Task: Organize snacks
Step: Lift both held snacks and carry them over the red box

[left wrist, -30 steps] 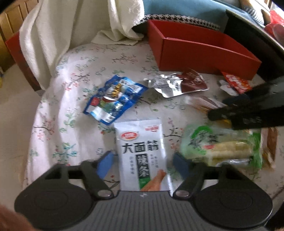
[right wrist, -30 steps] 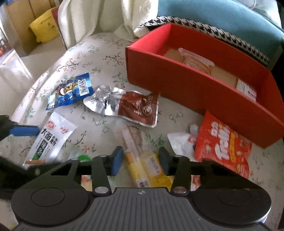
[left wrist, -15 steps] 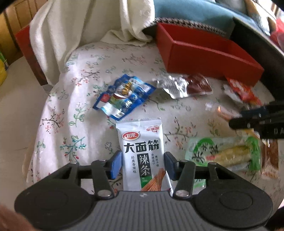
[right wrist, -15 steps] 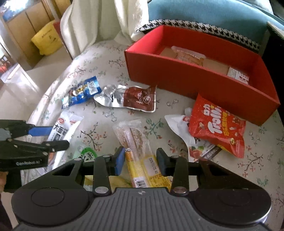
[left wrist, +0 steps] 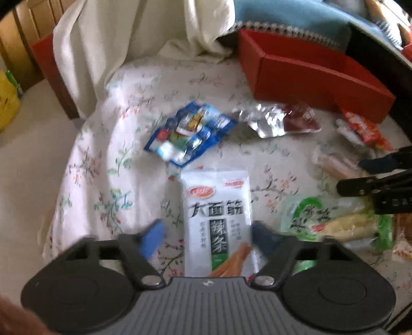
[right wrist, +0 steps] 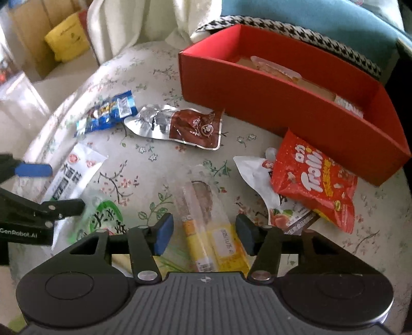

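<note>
In the left wrist view the left gripper (left wrist: 207,235) sits low in the frame with the white pack (left wrist: 217,221) lying between its blue pads (left wrist: 152,239); the jaws are opening, the left pad stands clear of the pack, and the blurred right pad is at the pack's edge, so contact there cannot be told. The pack lies flat on the floral cloth (left wrist: 108,159), its top end toward the frame's centre. Above it, left of centre, lies the blue pack (left wrist: 190,135), and to the right of that the silver-brown pouch (left wrist: 278,122). The red box (left wrist: 314,85) stands at the upper right. A green pack (left wrist: 334,221) lies at the lower right, just beside the white pack, under the other gripper's fingers coming in from the right edge. In the right wrist view the right gripper (right wrist: 204,233) is low at centre, its jaws opening with a gap on either side of the yellow pack (right wrist: 213,244), which lies lengthwise between the pads without being pressed. The red bag (right wrist: 314,180) lies at the right, overlapping a white pouch (right wrist: 257,172) and close to the box's near wall (right wrist: 283,103). Some packs already lie inside the box (right wrist: 273,68). The left gripper's fingers enter from the left edge over the white pack (right wrist: 74,172) and green pack (right wrist: 108,219). A white cloth (right wrist: 134,23) hangs at the upper left.
</note>
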